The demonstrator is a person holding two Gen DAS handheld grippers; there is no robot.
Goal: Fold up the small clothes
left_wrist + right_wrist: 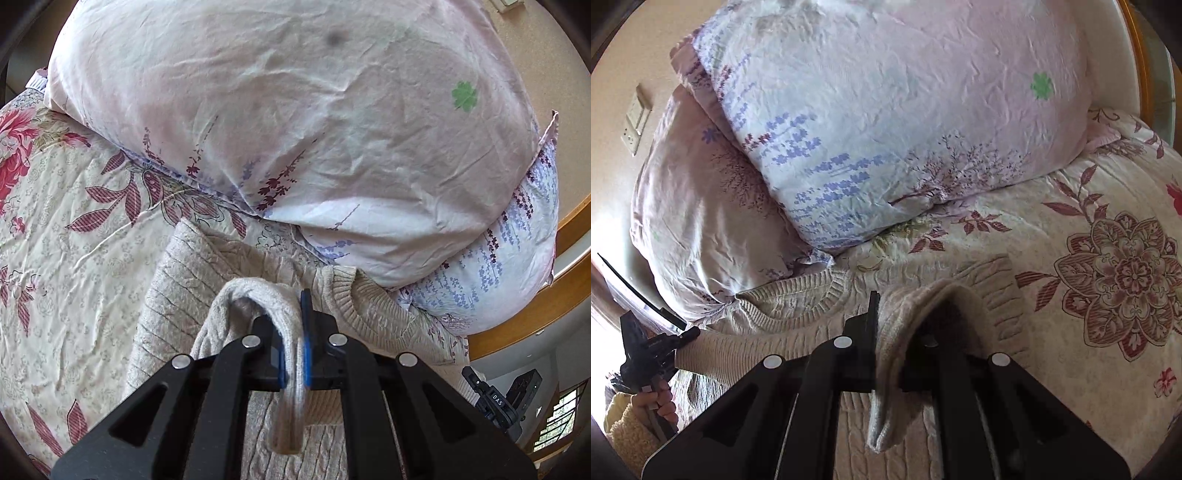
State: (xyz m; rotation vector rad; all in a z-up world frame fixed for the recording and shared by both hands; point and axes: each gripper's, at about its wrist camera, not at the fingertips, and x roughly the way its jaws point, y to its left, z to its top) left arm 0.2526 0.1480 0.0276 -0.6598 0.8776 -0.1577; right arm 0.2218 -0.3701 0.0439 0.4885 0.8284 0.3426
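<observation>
A cream knit sweater (pixel 184 280) is laid flat on a floral bedspread (pixel 74 192), its ribbed collar (pixel 354 295) toward the pillows (pixel 295 110) and just short of them. The left gripper (pixel 293 347) is clamped on a doubled fold of the knit, the fabric seen pinched between the blue pads (pixel 305 347) and draped over the inner finger. The right gripper (pixel 882 343) is likewise closed on a fold of the same sweater (pixel 798 295), the cloth hanging down in front of its fingers. In the right view the other tool is seen at lower left, held in a hand (pixel 661 402) with a fleecy cuff. Step judged in hand: a lengthwise fold, the hem edge lifted at two corners and carried toward the collar — halfway at best. The sweater's long axis is read as running away from both cameras, collar end pointing at the pillows, hem end nearest the grippers. The next move calls for both grips to travel together and level, so that the raised edge lands square on the shoulders, then a joint release — uneven travel would likely leave a skewed fold. Sleeves cannot be told apart clearly; one band of knit near the lower left of the right view may be a sleeve.
</observation>
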